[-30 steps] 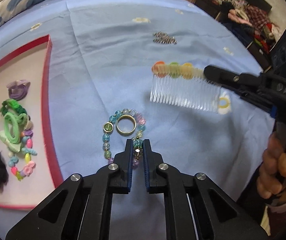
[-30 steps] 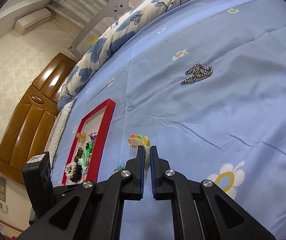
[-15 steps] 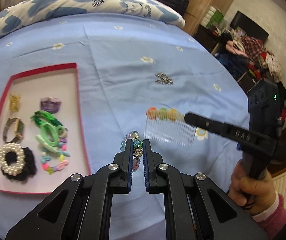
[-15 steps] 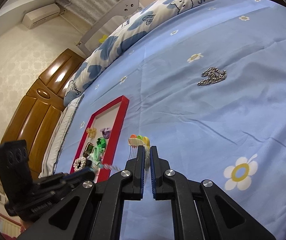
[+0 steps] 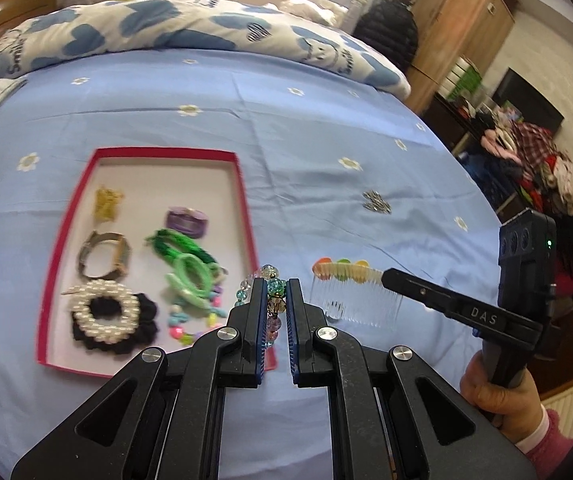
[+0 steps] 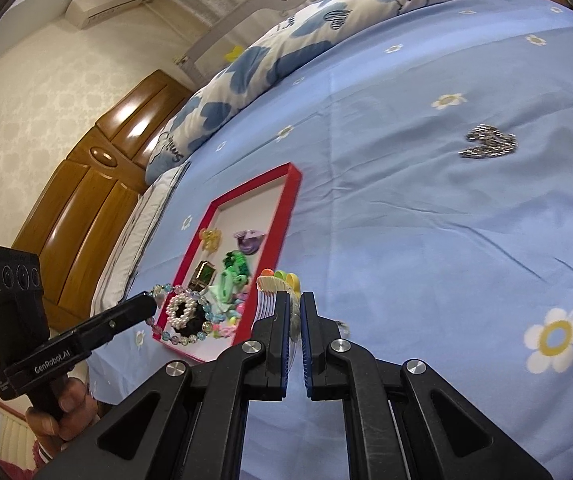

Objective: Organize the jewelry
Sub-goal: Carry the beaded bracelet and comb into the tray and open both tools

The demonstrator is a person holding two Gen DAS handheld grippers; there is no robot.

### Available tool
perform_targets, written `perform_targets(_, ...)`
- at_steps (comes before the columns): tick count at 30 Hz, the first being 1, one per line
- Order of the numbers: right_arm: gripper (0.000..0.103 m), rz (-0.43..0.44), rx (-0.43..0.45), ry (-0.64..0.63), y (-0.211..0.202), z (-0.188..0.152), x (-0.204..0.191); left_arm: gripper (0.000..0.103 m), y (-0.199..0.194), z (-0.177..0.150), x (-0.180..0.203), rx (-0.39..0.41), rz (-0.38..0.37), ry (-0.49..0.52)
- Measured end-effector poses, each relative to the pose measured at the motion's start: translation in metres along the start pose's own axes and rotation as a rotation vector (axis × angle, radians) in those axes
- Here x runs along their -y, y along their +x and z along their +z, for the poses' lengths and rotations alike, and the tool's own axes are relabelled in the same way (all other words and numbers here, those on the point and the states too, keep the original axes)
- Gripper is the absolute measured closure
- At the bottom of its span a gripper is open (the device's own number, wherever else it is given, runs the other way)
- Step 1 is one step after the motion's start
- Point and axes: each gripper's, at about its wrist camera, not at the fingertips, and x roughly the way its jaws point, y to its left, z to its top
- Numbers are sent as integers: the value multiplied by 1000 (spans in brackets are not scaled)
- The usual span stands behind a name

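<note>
My left gripper [image 5: 275,284] is shut on a bracelet of pastel glass beads [image 5: 269,271], which hangs above the blue bedsheet by the right rim of the red tray [image 5: 242,200]. The right wrist view shows the left gripper [image 6: 146,306] with the bracelet's loop [image 6: 165,289] dangling over the tray's near corner [image 6: 286,208]. My right gripper [image 6: 294,296] is shut on a clear hair comb [image 6: 276,280] topped with coloured discs. In the left wrist view the comb [image 5: 342,292] hangs just right of the bracelet, held at its end by the right gripper [image 5: 390,278].
The tray holds a pearl-and-black scrunchie [image 5: 102,312], green hair ties [image 5: 184,256], a purple tie [image 5: 187,220], a yellow clip [image 5: 106,202] and a watch [image 5: 104,256]. A silver chain [image 5: 376,202] lies on the sheet right of the tray. A folded quilt [image 5: 206,36] lies at the bed's far end.
Both grippers have risen from the sheet with their items. The left one lifted the bracelet off the bed towards the tray; the whole tray has come into its view.
</note>
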Motion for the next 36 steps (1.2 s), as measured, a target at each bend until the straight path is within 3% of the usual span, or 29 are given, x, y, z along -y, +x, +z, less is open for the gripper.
perform_targets(21, 98, 71, -52, -87, 65, 22, -60, 96, -9, 20, -69, 54, 64, -106)
perform_targets(36, 98, 62, -117, -88, 110, 19, -68, 96, 15, 6, -118, -3, 91, -216)
